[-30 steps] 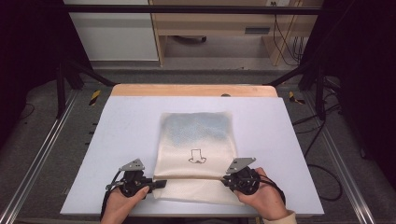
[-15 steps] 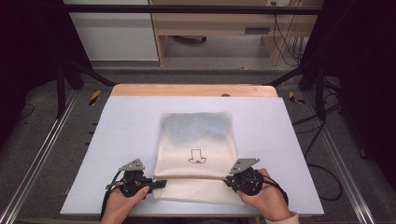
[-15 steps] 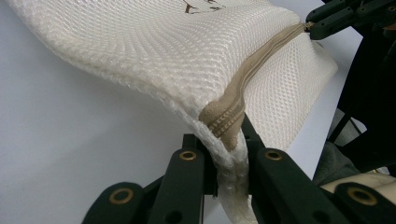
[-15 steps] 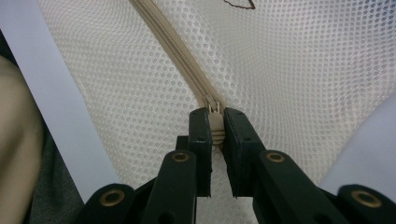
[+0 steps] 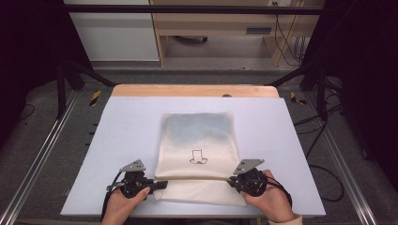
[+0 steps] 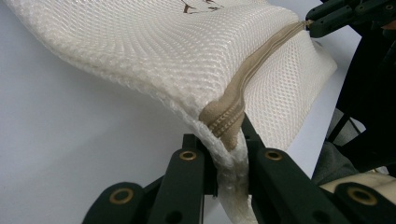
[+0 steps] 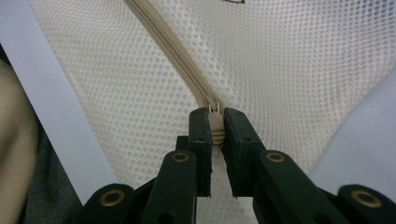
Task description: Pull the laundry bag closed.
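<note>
Two claws held one cream mesh bag (image 5: 197,154) that lay flat near the front edge of the pale table (image 5: 117,122), a small dark outline printed at the bag's middle. A tan zipper (image 5: 195,178) ran across the bag close to the person, from one claw to the other. The left claw (image 5: 157,183) was clamped on the bag's left edge, its jaws closed on the zipper's end and the bunched mesh just below it (image 6: 229,140). The right claw (image 5: 233,181) was pinched tight on the zipper's pull tab (image 7: 215,125) at the bag's right edge, the zipper running away from it across the mesh. The bag looked light, soft and floppy; where the left claw gripped it, the mesh lifted and draped in a curve, so it would likely sag and fold if raised. The open weave seemed easy to snag or stretch, while the zipper tape looked like the firmest part to hold. Anchoring one end of the zipper and gripping the tab at the other appeared a sound grasp for sliding it.
</note>
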Demonstrator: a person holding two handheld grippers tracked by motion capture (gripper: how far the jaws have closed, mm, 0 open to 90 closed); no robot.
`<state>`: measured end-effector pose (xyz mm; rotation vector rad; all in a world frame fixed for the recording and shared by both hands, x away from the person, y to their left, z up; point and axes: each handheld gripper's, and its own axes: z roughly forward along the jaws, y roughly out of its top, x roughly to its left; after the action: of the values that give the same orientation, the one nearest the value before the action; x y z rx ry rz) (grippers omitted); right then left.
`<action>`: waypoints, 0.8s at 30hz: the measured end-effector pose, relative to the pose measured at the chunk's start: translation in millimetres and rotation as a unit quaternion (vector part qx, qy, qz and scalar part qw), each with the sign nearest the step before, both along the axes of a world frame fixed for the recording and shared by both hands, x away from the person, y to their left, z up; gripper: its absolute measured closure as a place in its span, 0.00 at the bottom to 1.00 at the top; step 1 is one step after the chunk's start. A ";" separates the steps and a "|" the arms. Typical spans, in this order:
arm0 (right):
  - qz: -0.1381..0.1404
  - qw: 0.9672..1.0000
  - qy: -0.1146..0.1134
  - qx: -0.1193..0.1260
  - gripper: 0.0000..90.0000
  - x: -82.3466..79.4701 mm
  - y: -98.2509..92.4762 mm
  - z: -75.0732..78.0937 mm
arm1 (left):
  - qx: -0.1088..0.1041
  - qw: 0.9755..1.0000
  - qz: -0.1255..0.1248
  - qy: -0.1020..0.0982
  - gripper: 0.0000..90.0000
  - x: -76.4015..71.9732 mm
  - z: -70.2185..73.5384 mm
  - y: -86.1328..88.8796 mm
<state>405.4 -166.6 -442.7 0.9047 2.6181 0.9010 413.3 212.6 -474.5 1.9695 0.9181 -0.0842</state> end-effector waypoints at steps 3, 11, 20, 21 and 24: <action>-0.004 1.000 -0.001 -0.001 0.91 -0.2 -2.1 -0.5 | -0.001 1.000 0.000 0.000 0.93 -0.1 0.1 0.0; -0.010 1.000 -0.001 0.001 0.91 -1.1 -4.4 0.4 | -0.001 1.000 -0.002 -0.002 0.93 -0.3 0.3 -0.4; -0.012 1.000 0.002 -0.003 0.91 -1.1 -6.3 0.5 | -0.003 1.000 -0.001 -0.001 0.93 -0.2 0.6 -0.4; -0.012 1.000 0.002 -0.003 0.91 -1.1 -6.3 0.5 | -0.003 1.000 -0.001 -0.001 0.93 -0.2 0.6 -0.4; -0.016 1.000 0.002 -0.002 0.91 -1.0 -9.1 0.4 | -0.003 1.000 -0.002 -0.003 0.93 -0.4 0.7 -0.4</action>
<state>404.4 -175.7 -442.3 0.9468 2.5999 0.8863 412.9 212.1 -473.8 1.9652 0.9107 -0.0832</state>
